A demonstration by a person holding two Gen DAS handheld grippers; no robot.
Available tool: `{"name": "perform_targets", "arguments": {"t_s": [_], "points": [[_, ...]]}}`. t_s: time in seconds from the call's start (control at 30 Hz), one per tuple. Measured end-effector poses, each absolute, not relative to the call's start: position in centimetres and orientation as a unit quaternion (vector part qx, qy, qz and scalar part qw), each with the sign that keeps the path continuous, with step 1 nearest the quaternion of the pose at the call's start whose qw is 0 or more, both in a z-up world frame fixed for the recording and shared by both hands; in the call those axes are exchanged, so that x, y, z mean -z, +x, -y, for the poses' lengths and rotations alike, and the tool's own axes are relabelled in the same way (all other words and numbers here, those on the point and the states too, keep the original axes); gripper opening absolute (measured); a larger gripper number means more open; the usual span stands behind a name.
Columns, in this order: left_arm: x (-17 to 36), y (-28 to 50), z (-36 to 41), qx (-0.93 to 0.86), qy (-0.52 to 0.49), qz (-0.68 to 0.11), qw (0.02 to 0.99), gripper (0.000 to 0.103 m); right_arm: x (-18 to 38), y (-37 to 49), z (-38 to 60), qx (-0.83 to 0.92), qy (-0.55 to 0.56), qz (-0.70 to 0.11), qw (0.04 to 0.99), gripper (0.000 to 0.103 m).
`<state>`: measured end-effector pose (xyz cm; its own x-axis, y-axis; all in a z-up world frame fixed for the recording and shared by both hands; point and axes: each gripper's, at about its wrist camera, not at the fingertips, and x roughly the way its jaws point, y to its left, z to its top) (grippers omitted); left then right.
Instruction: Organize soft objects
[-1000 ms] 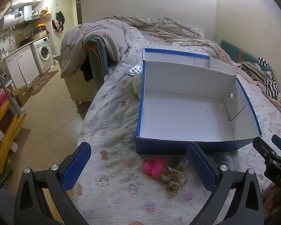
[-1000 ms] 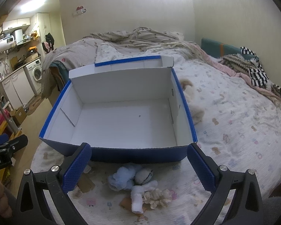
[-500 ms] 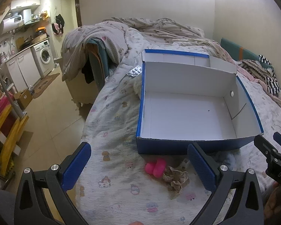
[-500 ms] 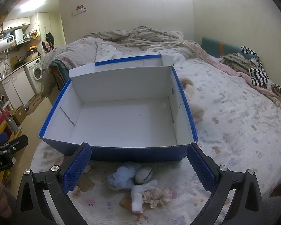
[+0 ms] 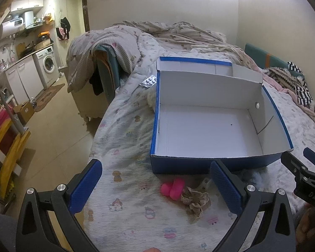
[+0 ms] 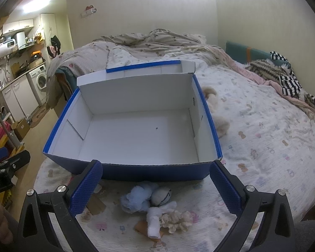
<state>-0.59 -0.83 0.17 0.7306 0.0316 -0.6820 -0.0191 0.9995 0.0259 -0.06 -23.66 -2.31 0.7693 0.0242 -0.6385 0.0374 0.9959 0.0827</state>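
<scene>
An open, empty blue cardboard box (image 5: 199, 167) with a white inside stands on the bed; it also shows in the right wrist view (image 6: 153, 171). In front of it lie small soft things: a pink piece (image 5: 173, 188) and a beige scrunchie (image 5: 196, 199), and in the right wrist view a light blue fluffy piece (image 6: 137, 197), a white ball-like piece (image 6: 161, 196), a white roll (image 6: 154, 223) and a cream frilly piece (image 6: 176, 219). My left gripper (image 5: 155, 187) is open and empty above the pink piece. My right gripper (image 6: 155, 189) is open and empty above the blue and white pieces.
The bed (image 6: 262, 126) has a printed sheet and rumpled blankets (image 5: 157, 33) at the far end. A pill blister pack (image 5: 149, 81) lies left of the box. A cream fluffy thing (image 6: 218, 117) lies right of the box. The floor and a kitchen corner with a washing machine (image 5: 49, 67) are on the left.
The left wrist view has shifted slightly, with the box and the soft things a little further right and lower. The right wrist view is almost unchanged. Both grippers stay open.
</scene>
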Motion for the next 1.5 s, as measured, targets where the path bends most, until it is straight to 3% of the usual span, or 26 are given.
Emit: {"name": "perform_targets", "arguments": {"t_s": [1.03,1.5], "points": [[-0.7,0.0,0.0,0.006,-0.003,-0.401,0.916,0.103,1.4,0.3,24.9,-0.032,0.087,-0.352,0.931,0.103],[1.6,1.7,-1.6,-0.018,0.0,-0.477,0.879,0.103,5.0,2.8,24.9,-0.098,0.073,-0.511,0.851,0.103]]}}
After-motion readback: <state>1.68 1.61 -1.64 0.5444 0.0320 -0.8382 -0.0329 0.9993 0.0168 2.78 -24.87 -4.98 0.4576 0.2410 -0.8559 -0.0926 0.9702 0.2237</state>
